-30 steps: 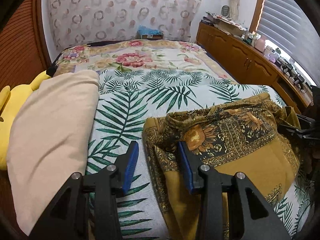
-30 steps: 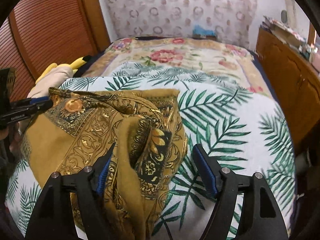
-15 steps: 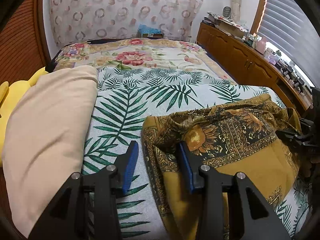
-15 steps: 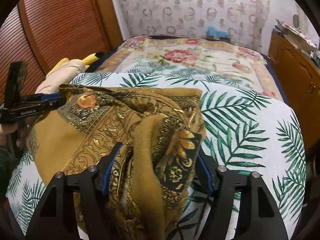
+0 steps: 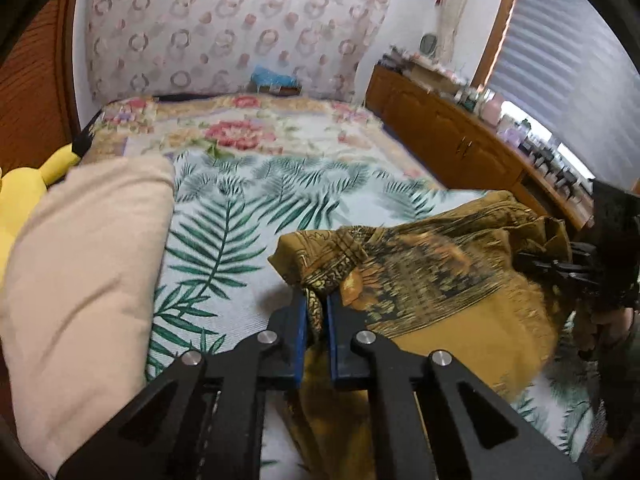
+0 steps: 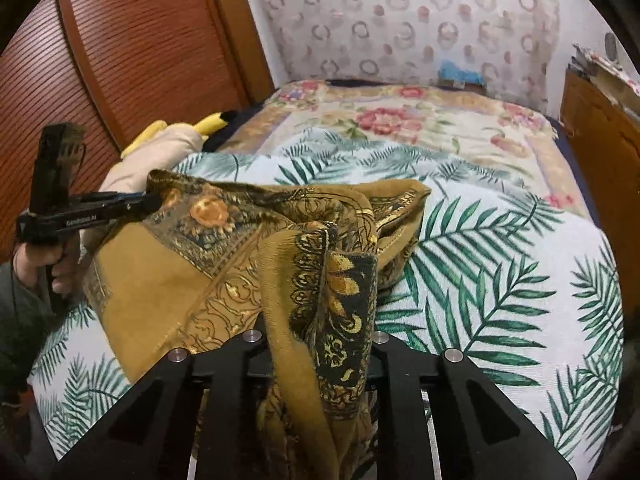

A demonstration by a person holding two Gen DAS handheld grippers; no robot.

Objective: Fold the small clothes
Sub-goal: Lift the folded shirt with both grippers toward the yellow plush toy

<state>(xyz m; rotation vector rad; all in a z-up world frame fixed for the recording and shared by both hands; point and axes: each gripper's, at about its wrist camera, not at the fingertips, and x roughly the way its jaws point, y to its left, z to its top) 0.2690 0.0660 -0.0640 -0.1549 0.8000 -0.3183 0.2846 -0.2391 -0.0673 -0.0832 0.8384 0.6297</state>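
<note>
A mustard-yellow garment with black and gold floral borders (image 5: 452,292) lies bunched on the palm-leaf bedspread (image 5: 224,232). My left gripper (image 5: 317,312) is shut on the garment's left edge, with fabric pinched between its blue pads. It also shows from the side in the right wrist view (image 6: 132,202), holding the far corner. My right gripper (image 6: 320,332) is shut on a thick fold of the garment (image 6: 332,288), which covers its pads. It shows at the right edge of the left wrist view (image 5: 560,266). The cloth hangs lifted between the two grippers.
A beige pillow (image 5: 84,288) and a yellow plush toy (image 5: 16,200) lie at the bed's left side. A floral blanket (image 5: 256,136) covers the far half. Wooden cabinets with clutter (image 5: 460,136) run along the right. A wooden slatted door (image 6: 132,52) stands at left.
Both grippers have closed from open onto the garment. The garment's edges have been lifted off the bedspread and drawn taut between the grippers.
</note>
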